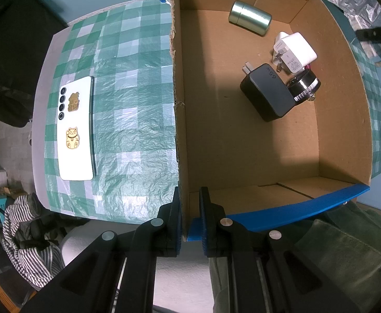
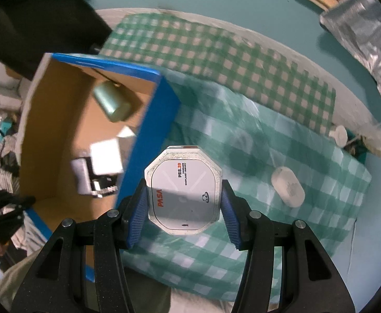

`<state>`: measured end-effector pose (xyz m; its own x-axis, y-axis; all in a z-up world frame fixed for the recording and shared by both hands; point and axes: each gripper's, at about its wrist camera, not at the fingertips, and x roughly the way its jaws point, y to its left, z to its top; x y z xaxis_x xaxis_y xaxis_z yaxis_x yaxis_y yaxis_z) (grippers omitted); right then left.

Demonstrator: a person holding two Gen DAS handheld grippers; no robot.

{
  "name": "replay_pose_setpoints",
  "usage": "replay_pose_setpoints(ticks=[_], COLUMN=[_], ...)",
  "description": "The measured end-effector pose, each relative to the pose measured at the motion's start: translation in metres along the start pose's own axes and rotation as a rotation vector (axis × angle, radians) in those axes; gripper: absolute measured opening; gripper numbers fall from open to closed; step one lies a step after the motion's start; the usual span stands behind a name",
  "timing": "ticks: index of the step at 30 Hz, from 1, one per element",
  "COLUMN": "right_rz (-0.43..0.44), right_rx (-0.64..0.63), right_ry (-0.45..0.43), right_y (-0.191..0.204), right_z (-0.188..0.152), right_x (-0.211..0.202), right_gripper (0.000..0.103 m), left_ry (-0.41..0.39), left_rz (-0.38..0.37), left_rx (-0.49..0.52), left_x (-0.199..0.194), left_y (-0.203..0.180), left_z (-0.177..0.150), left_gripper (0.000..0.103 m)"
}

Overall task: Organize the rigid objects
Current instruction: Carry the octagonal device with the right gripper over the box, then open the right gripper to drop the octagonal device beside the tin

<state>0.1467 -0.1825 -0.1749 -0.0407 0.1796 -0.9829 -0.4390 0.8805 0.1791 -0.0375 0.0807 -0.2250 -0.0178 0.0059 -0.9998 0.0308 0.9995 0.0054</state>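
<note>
Clamping the box (image 1: 341, 96) wall near one corner, the left gripper (image 1: 190, 208) has its jaws closed on the cardboard edge, one pad outside and one inside.

Edges and clearance:
- Box walls stand upright, with blue outer faces; the top is open.
- Contents sit toward the far side: a green tin (image 1: 250, 18) lying on its side, a white plug (image 1: 293, 52), a black charger (image 1: 268, 91) and a metal ring (image 1: 305, 84) touching the charger. The near half of the floor is bare.
- Outside the clamped wall, a phone (image 1: 75, 130) lies flat on the checked cloth (image 1: 133, 104), well apart from the box. Cloth between phone and wall is free.

Right gripper (image 2: 184, 203):
- Jaws partly open, both blue pads pressed on opposite sides of a white octagonal case (image 2: 182, 190), printed face toward the camera.
- The case hangs above the cloth, just beside the blue box wall, outside the box.
- A white oval case (image 2: 288, 186) lies on the cloth, apart from the gripper.
</note>
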Motion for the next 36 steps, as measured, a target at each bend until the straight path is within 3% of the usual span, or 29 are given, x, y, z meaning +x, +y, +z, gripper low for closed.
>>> replay_pose_setpoints(ticks=[9,18,36], right_rz=[0.008,-0.005,-0.033], right_rx=[-0.098,-0.169,-0.241], right_ry=[-0.017,0.001,0.062], right_y=[0.041,0.071,0.088], right_z=[0.016,0.03,0.042], right_x=[-0.01,0.006,0.053], right_gripper=[0.053,0.053,0.053], left_ry=[-0.002,-0.004,-0.007], left_rz=[-0.003,-0.003,-0.004], left_rx=[0.0,0.004,0.009], left_x=[-0.001,-0.002,-0.004], left_y=[-0.001,0.0,0.0], left_z=[0.0,0.0,0.001], left_gripper=[0.011,0.011,0.011])
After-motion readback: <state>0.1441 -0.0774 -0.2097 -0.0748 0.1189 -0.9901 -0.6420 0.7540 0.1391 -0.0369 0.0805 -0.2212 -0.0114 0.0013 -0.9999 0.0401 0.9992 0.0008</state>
